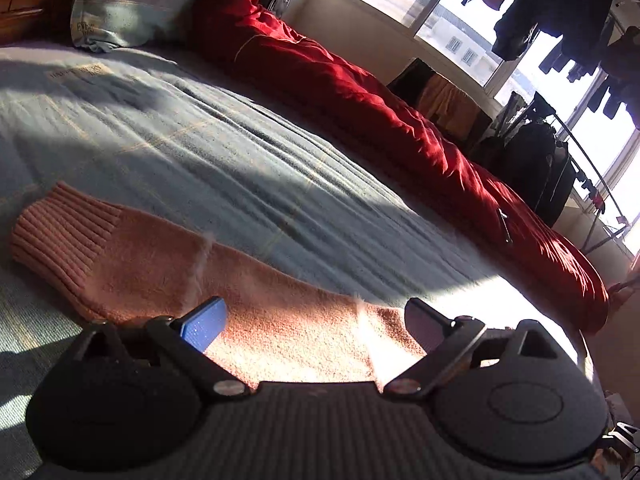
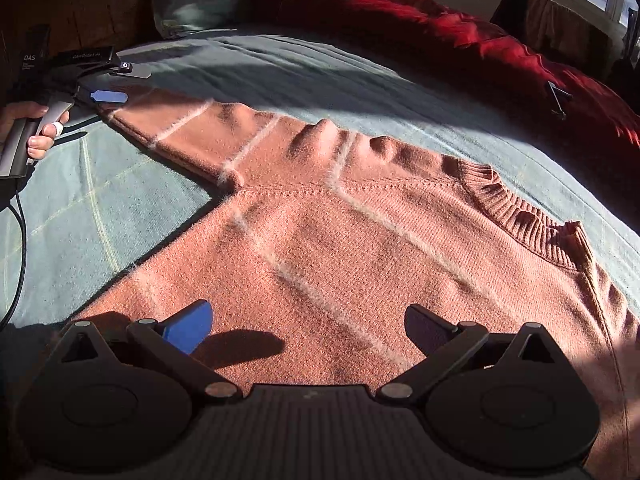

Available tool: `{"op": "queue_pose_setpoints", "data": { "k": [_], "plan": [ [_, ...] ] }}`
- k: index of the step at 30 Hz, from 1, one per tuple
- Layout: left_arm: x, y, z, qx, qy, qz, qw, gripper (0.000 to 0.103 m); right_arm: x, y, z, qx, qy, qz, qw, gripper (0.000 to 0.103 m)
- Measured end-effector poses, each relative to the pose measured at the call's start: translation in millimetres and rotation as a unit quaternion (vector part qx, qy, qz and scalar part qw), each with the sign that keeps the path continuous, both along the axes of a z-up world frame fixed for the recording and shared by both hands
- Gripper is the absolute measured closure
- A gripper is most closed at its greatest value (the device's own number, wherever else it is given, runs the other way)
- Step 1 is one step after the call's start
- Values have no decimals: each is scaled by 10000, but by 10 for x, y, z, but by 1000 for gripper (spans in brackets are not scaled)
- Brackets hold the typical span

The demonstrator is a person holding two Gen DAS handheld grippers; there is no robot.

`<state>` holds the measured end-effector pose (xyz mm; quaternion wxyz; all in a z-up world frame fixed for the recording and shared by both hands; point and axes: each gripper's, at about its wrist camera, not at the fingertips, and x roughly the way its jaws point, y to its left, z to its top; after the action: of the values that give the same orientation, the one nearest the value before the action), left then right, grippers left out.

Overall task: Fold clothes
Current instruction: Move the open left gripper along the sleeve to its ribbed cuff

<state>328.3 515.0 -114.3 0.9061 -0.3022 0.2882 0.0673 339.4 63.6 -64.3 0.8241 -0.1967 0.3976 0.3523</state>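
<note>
Both tools have their jaws spread wide with nothing between them. Seen from its own camera, the left hand-held gripper (image 1: 314,322) hangs low over the sleeve (image 1: 168,268) of a pink sweater (image 2: 340,264), its blue pad (image 1: 204,328) on one side and its dark pad on the other, with sunlit knit below the gap. Whether the tips touch the cloth cannot be told. The ribbed cuff (image 1: 60,232) lies flat ahead of it and to the left, on the bed (image 1: 200,140).

The right hand-held gripper (image 2: 308,330) hangs over the body of the sweater, released as well, and throws a dark shadow on the knit just below its blue finger. From this view the sweater lies spread flat on the blue-grey cover, in the near part of the bed. Its ribbed collar (image 2: 520,216) is to the right, and one sleeve stretches out toward the far left, where the left tool (image 2: 106,94) sits at the sleeve's end. A hand (image 2: 34,132) grips that tool's handle at the left edge of the picture, and a black cable (image 2: 20,240) trails down from it. Pale fuzzy lines cross the knit, and the sleeve's far edge shows a few raised wrinkles.

A red quilt (image 1: 360,100) lies bunched along the far side of the bed, and a pillow (image 1: 132,0) rests at the head end.
</note>
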Motion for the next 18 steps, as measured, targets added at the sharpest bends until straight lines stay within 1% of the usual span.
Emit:
{"op": "queue_pose_setpoints", "data": {
  "k": [2,4,6,8,9,10,13,15,17,18],
  "plan": [
    [28,87,-89,-4,171,179,9997,8,-13,-40,11,-108,-82,-56,9999,0],
    [-8,159,-95,-13,183,318,9993,9,13,-96,1,-119,-24,-192,9997,0],
    [-85,202,8,92,302,597,9977,9,46,-151,-14,-73,64,-340,9994,0],
    [-205,202,159,426,274,763,9958,9,69,-197,-26,-1,152,-440,9989,0],
    [-276,216,218,460,202,788,9956,9,74,-207,-30,38,189,-434,9989,0],
    [-348,245,256,369,104,804,9960,9,78,-214,-34,75,222,-429,9988,0],
    [-494,366,183,-272,-48,942,9952,9,81,-182,-31,156,263,-375,9988,0],
    [-588,448,127,-710,-144,1034,9920,10,79,-146,-23,261,336,-303,9986,0],
    [-640,467,22,-997,-61,1149,9883,14,62,-102,-8,392,408,-208,9982,0],
    [-655,459,-33,-1119,-56,1126,9873,15,48,-80,0,412,410,-162,9982,0]
  ]
}}
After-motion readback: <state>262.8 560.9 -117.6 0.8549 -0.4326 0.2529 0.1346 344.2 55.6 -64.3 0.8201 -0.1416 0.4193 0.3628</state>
